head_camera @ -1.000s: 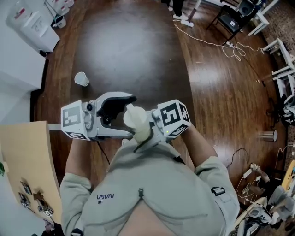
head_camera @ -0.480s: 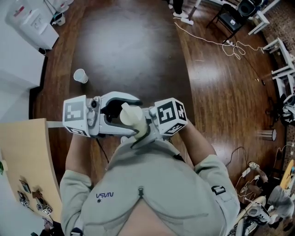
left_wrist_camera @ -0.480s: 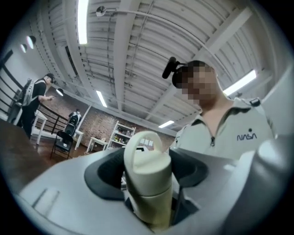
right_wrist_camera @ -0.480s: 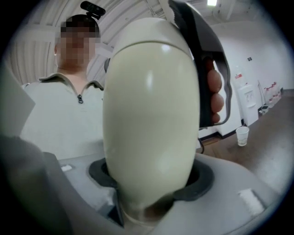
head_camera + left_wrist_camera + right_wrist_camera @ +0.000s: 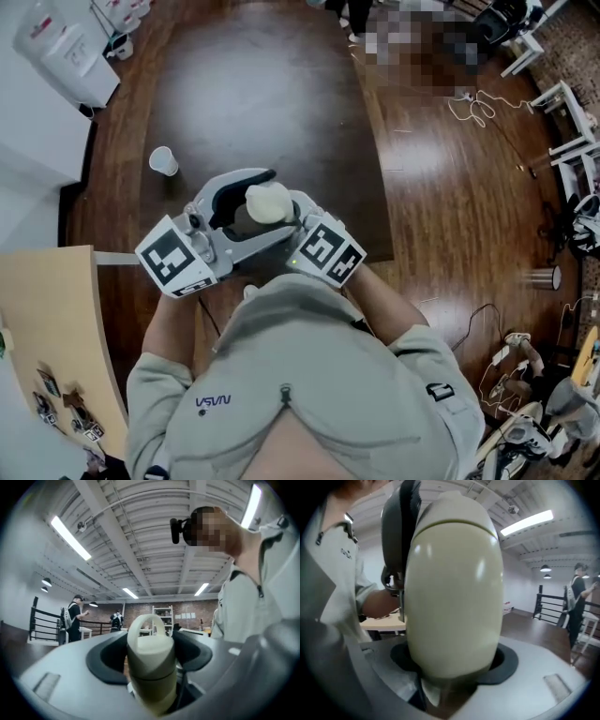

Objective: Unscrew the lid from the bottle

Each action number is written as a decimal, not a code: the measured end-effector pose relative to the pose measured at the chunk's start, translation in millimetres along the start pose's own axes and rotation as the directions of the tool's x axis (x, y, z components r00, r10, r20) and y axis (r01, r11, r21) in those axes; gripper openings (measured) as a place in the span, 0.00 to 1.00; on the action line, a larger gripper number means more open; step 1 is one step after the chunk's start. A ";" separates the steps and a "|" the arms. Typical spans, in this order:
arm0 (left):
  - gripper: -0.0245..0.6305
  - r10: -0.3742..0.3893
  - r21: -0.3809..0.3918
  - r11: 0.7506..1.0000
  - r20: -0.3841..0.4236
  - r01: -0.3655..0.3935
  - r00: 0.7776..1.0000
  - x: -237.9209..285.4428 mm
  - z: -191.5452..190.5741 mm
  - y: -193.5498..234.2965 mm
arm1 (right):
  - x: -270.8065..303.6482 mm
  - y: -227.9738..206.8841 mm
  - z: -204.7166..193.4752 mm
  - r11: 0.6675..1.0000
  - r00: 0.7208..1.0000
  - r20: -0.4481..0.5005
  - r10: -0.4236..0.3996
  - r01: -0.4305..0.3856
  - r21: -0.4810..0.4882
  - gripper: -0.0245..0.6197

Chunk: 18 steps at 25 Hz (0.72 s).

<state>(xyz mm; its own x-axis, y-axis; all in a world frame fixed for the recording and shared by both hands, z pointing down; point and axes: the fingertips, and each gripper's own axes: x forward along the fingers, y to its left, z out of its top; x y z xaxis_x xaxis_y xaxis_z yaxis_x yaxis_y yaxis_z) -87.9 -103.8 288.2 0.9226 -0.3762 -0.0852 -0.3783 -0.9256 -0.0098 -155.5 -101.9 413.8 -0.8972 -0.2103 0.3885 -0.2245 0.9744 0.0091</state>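
Since the bottle [image 5: 267,202] is up in the air in front of the person's chest, well above the wooden floor [image 5: 281,94] and not resting on any surface, the whole twist comes down to the two grips. The right tool [image 5: 454,660] has the fat body of the bottle clamped between its jaws, which stand wide because the body is wide. The left tool [image 5: 150,656] has just been closing, and its dark pads [image 5: 107,660] press on either side of the lid [image 5: 151,644].

I'd call this the start of the unscrewing. The seam between lid and body looks shut tight, though the right gripper view is so close and blurry I wouldn't swear to it.

To do it well:
- keep both tools lined up along the bottle's long axis
- hold the right one dead still and roll only the left
- don't pull the lid away until the thread lets go
- watch that the loop handle [image 5: 146,620] doesn't snag a jaw mid-turn

The bottle is matte cream and smooth, with a rounded, almost egg-shaped body, so it could slip round in a weak grip. The lid is a stubby cylinder with a stepped band and a thin arched loop on top. The pads look rubbery and scooped, which should help
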 end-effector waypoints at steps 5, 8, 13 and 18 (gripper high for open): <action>0.48 0.271 0.015 0.963 0.000 -0.271 0.963 7.3 -20.6 23.9 | 5.6 -38.6 -17.6 0.952 0.954 -0.025 -0.298 0.299 0.063 0.50; 0.48 0.356 0.002 0.934 -0.018 -0.356 0.934 12.2 -34.5 29.8 | 6.9 -47.7 -31.1 0.927 0.931 -0.040 -0.364 0.366 0.084 0.50; 0.48 0.317 -0.004 0.948 -0.040 -0.318 0.947 16.1 -43.1 24.2 | 6.6 -43.8 -39.3 0.935 0.940 -0.040 -0.338 0.340 0.103 0.50; 0.63 -0.020 -0.184 0.983 0.018 0.022 1.000 8.1 -20.0 -3.0 | 4.2 -12.5 -24.6 0.992 0.995 0.045 -0.089 0.084 0.089 0.50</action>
<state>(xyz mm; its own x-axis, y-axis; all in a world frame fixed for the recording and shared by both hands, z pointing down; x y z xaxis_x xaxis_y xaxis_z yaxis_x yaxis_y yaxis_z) -77.8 -104.8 307.5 0.9284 -0.3572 -0.1026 -0.3372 -0.9256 0.1719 -147.1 -113.0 437.9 -0.8901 -0.2992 0.3439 -0.3323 0.9423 -0.0402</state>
